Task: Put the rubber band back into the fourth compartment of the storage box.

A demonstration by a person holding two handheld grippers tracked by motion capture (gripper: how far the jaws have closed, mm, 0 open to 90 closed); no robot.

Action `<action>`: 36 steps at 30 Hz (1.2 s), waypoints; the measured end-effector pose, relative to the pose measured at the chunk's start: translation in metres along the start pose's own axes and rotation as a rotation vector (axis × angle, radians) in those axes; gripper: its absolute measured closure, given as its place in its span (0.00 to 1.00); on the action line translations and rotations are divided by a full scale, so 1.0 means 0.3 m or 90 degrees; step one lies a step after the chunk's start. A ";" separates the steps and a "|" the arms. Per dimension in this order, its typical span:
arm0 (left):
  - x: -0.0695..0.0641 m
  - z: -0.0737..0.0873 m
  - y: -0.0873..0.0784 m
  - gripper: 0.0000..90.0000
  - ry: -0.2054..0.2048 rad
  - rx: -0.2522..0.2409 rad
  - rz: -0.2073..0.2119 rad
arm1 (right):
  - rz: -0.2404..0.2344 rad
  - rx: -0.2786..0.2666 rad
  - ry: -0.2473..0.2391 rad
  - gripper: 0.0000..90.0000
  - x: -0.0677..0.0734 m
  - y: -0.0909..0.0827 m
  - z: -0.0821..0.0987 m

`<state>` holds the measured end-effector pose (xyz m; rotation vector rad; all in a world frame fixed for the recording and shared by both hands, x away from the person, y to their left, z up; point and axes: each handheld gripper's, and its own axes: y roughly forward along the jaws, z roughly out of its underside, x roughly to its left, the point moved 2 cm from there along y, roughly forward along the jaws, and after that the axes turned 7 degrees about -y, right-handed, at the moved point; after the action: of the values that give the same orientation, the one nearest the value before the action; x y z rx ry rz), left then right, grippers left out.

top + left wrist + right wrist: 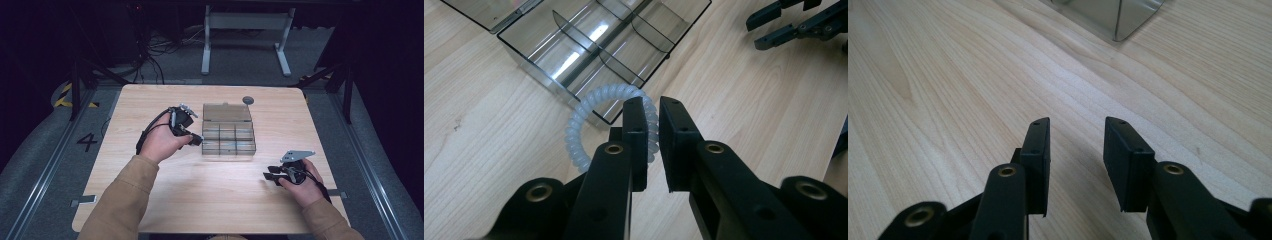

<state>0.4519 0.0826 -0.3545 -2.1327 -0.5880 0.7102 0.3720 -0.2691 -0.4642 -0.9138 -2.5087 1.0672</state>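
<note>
A translucent white spiral coil ring [579, 125] hangs in my left gripper [651, 102], whose jaws are shut on one side of the loop. It is held just above the near corner of a clear smoky compartment box [549, 80], which has several empty cells and its lid folded open behind. From above, the left gripper [197, 139] sits at the box's [228, 150] left edge. My right gripper [267, 176] rests low over the wood at the front right, open [1077, 122] with nothing between its jaws.
A small dark grey round disc [248, 100] lies beyond the box near the far edge of the wooden table [150, 210]. A corner of the box [1128, 15] sits ahead of the right gripper. A white desk frame [245, 30] stands on the floor behind.
</note>
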 end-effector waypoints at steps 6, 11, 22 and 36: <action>-0.013 -0.024 0.029 0.92 0.007 -0.006 0.000 | -0.003 -0.001 0.002 0.71 0.000 -0.002 0.004; -0.021 -0.037 0.046 0.92 0.008 -0.013 0.001 | -0.002 -0.002 0.005 0.71 -0.002 -0.008 0.009; -0.010 -0.074 0.095 0.92 0.007 -0.016 0.000 | -0.002 -0.008 0.006 0.71 0.001 -0.016 0.011; 0.014 -0.097 0.192 0.92 0.017 -0.010 -0.018 | 0.009 -0.019 0.024 0.70 -0.004 -0.050 0.039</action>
<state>0.4837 0.0362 -0.3865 -2.1412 -0.6105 0.6623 0.3608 -0.2843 -0.4615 -0.9518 -2.4975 1.0101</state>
